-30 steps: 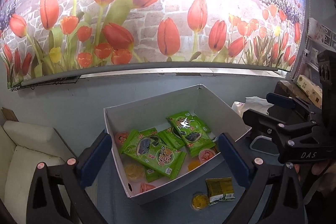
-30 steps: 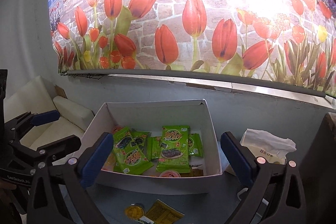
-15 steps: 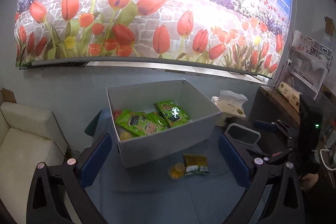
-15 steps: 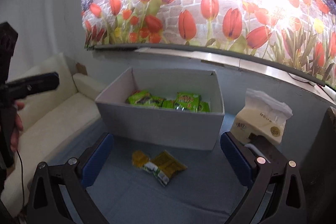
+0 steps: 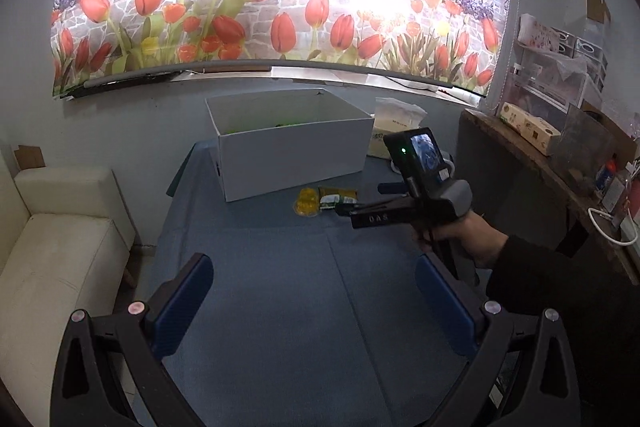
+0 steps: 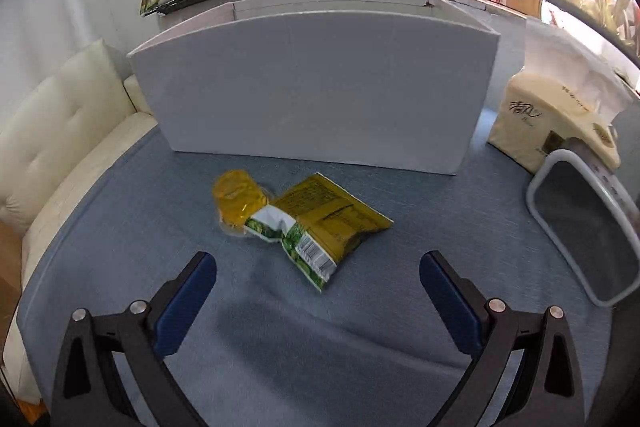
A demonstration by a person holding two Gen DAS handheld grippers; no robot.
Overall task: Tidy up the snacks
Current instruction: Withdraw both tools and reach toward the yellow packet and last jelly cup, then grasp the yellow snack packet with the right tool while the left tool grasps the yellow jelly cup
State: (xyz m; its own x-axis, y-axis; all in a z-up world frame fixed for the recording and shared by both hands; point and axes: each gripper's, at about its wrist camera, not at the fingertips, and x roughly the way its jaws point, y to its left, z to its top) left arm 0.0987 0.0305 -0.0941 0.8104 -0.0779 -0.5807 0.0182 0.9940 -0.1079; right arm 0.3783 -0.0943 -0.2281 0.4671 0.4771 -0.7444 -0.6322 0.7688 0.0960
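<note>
Two snacks are left on the blue tabletop [image 6: 120, 211], just in front of the near wall of the white box [image 6: 316, 87]: a yellow-green packet [image 6: 320, 223] lying flat and slightly crumpled, and a yellow jelly cup [image 6: 238, 197] touching the packet's left end. The box already holds green packets, of which only a sliver is seen over its rim in the left wrist view.

The right tongs [image 6: 318, 291] are spread wide and empty, low over the tabletop, with the packet just ahead of the gap and roughly centred between the blue pads [image 6: 188, 295]. The left tongs [image 5: 312, 295] are likewise wide and empty, held well back from the box [image 5: 292, 151], over the bare middle of the tabletop [image 5: 280, 267].

The step in hand is judged to be the pick-up of the packet. It is best taken across its narrow width, near the sealed end with the barcode, where the foil is stiffer. The tongs should be lowered until the pads nearly meet the cloth before being closed, so that the thin packet is not missed. The cup should be kept outside the pads, since it touches the packet and may be dragged along.

A tissue pack [image 6: 556, 119] and a grey-rimmed container [image 6: 540, 215] stand near the tabletop's right edge, apart from the snacks.
</note>
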